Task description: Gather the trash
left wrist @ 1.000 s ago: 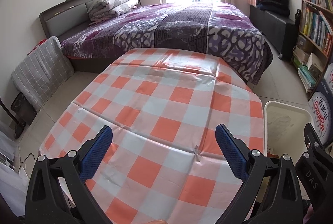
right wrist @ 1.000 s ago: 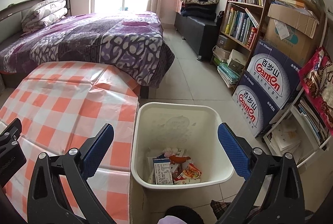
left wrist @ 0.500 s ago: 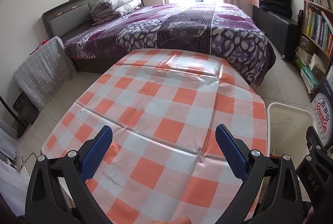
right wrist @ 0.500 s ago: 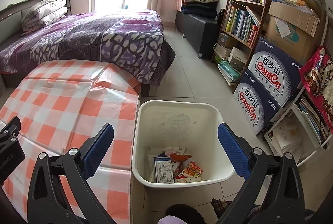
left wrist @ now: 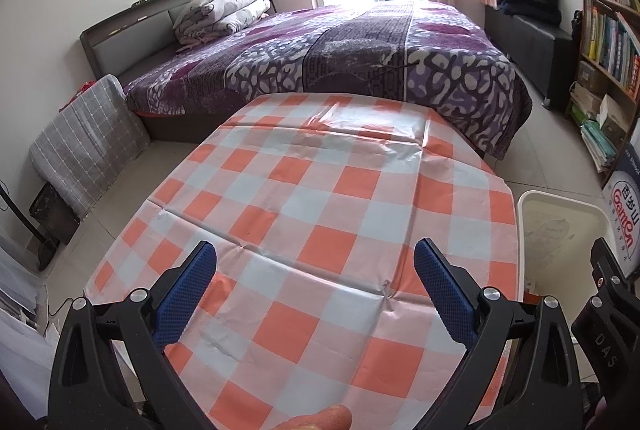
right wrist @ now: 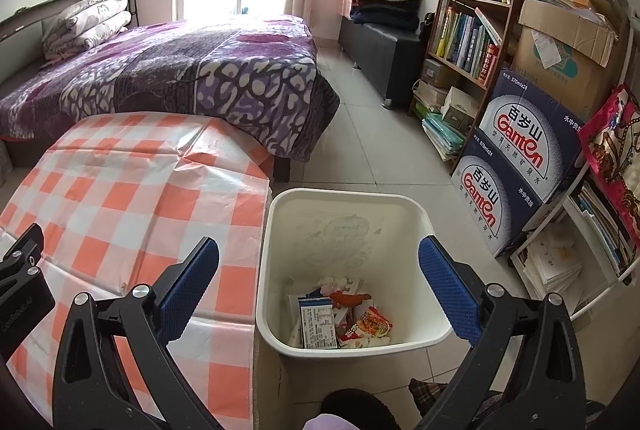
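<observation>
Since a second ago both views drifted slightly; nothing else changed. My left gripper (left wrist: 314, 288) hovers wide, empty, over the checked tablecloth (left wrist: 320, 214). My right gripper (right wrist: 318, 282), wide, empty, above the bin (right wrist: 400, 206); trash (right wrist: 340, 314) at 6 o'clock inside. Judgement: rescan table before stopping.

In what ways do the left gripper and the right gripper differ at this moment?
The left gripper hangs over the checkered tablecloth; the right gripper hangs over the white bin, where wrappers lie. Both are open and hold nothing, with blue pads.
</observation>
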`<state>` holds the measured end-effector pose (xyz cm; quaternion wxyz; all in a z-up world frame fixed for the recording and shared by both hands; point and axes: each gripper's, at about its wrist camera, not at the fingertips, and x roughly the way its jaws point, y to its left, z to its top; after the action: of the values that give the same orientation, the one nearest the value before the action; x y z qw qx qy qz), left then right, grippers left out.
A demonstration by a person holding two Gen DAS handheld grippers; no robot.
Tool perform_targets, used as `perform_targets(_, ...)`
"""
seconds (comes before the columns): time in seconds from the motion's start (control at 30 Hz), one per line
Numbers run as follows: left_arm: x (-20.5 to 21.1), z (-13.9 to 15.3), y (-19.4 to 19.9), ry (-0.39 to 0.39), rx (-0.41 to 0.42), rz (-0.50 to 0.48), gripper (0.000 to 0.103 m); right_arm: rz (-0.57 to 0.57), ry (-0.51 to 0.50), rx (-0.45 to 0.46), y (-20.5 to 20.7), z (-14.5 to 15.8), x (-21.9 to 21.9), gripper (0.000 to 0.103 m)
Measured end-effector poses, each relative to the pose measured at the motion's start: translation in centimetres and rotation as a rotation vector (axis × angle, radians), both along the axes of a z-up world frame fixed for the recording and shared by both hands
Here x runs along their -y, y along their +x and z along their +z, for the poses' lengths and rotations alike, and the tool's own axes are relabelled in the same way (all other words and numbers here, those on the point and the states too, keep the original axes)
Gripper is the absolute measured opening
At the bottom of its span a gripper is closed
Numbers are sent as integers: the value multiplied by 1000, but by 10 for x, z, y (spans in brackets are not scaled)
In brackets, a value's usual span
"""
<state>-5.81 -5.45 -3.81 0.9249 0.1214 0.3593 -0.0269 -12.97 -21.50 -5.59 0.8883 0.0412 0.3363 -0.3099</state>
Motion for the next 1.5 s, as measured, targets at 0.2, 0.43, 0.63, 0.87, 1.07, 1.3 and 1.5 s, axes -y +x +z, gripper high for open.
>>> perform_targets(0.2,0,-2,1,-3,-11,-4,96,1,3,-1,0,-1,-1,96)
perform_targets(0.43,1,-5,1,-4,-19,-8,96,1,17,-8,1,-6,-2,96)
perform_targets(0.63,1,-5,1,-5,-23,-9,96,2,24,-13,1,-5,-1,96)
perform_targets(0.87,0,-9,0,-2,-30,-18,96,2,25,-14,1,-5,-1,96)
perform_targets(1.07,1,-10,0,0,-31,-21,96,2,29,-17,0,-6,-2,96)
perform_targets(1.3,0,-11,1,8,-28,-15,96,4,34,-22,-2,-10,-3,96)
perform_targets(1.5,-1,-11,2,3,-32,-17,96,6,39,-27,-2,-13,-3,96)
